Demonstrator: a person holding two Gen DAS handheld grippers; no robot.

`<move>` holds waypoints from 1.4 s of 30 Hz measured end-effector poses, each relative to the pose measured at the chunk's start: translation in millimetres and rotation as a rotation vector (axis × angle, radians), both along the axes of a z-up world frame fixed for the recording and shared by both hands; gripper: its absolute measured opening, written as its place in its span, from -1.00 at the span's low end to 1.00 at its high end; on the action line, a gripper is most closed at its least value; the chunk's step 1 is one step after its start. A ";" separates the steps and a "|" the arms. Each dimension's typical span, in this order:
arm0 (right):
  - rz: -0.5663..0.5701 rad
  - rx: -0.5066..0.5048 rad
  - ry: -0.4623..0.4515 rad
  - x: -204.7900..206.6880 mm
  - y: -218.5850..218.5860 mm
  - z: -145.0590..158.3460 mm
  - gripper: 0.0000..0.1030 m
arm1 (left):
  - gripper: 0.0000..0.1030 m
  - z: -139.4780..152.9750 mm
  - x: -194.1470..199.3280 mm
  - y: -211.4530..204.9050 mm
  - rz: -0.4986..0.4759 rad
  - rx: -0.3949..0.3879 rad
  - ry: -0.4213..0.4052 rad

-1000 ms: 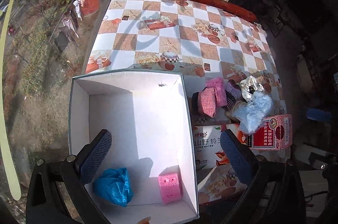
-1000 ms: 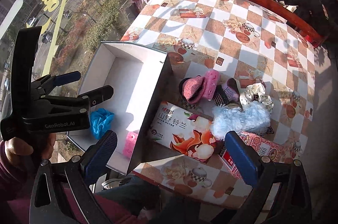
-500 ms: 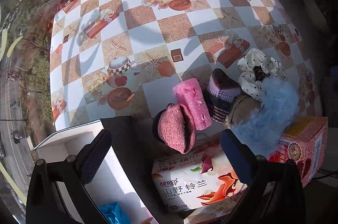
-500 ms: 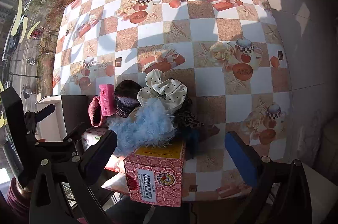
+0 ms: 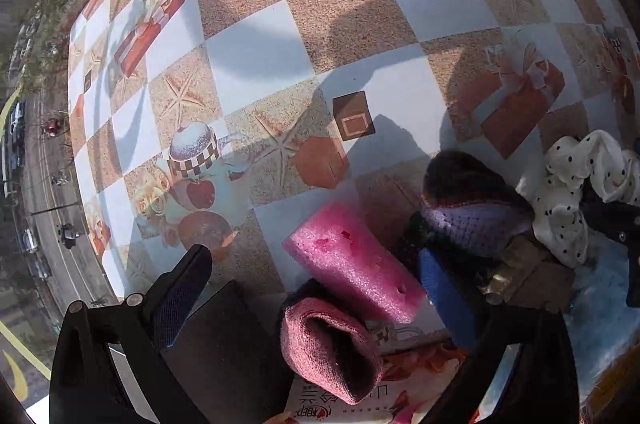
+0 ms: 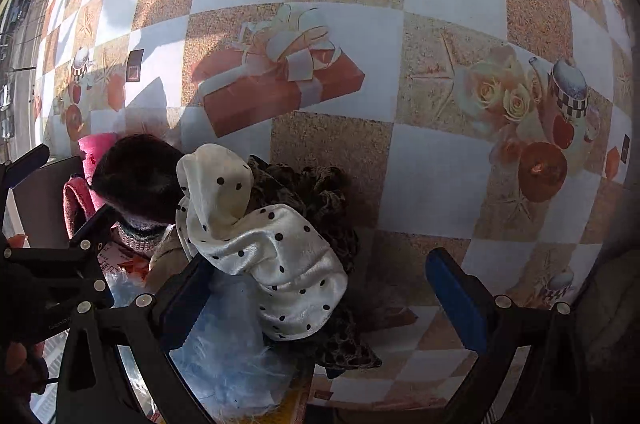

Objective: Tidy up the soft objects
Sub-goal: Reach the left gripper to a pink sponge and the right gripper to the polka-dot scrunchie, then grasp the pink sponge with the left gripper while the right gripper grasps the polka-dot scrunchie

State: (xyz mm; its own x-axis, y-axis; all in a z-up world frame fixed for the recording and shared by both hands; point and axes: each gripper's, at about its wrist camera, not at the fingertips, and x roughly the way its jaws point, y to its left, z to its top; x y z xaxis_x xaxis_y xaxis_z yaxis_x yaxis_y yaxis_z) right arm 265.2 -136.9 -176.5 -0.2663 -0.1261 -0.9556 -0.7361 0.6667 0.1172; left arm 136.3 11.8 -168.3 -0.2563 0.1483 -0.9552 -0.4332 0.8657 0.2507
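Soft items sit bunched on the checkered tablecloth (image 5: 256, 36), all touching or overlapping. Pink foam block (image 5: 352, 260) lies tilted, its near end against the rolled dusty-pink knit piece (image 5: 328, 348), which rests on the printed tissue pack (image 5: 384, 400). Just right of the foam: dark knit hat with lilac band (image 5: 472, 208), then the white polka-dot scrunchie (image 5: 576, 192). From the right wrist view that scrunchie (image 6: 264, 240) lies on top of a leopard-print scrunchie (image 6: 320, 192), with pale blue fluffy material (image 6: 228, 352) under its near edge.

In the way: dark box wall (image 5: 228, 348) sits directly below your left gripper (image 5: 316, 288), near the left finger. The knit hat crowds its right finger (image 5: 444, 288).

Your left gripper is spread wide, holding nothing, straddling the foam block and pink knit piece from above. Your right gripper (image 6: 320, 288) is also spread wide and holding nothing, with the polka-dot scrunchie touching its left finger (image 6: 184, 296); the right finger is over bare tablecloth. Your left gripper's frame (image 6: 48, 264) shows at the left edge of the right wrist view, with your fingers (image 6: 16, 360) on its handle.
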 end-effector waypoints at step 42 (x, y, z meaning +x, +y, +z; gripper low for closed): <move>-0.340 0.073 -0.173 96.1 -64.6 2.5 1.00 | 0.68 48.3 26.4 56.5 0.222 0.034 -0.204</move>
State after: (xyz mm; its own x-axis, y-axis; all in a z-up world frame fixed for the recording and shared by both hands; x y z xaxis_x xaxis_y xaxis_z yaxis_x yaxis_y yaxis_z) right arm 361.4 -201.4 -174.0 -0.1155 0.0121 -0.9932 -0.4875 0.8705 0.0673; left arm 162.6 68.3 -120.1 -0.0892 0.1430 -0.9857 -0.6552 0.7369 0.1662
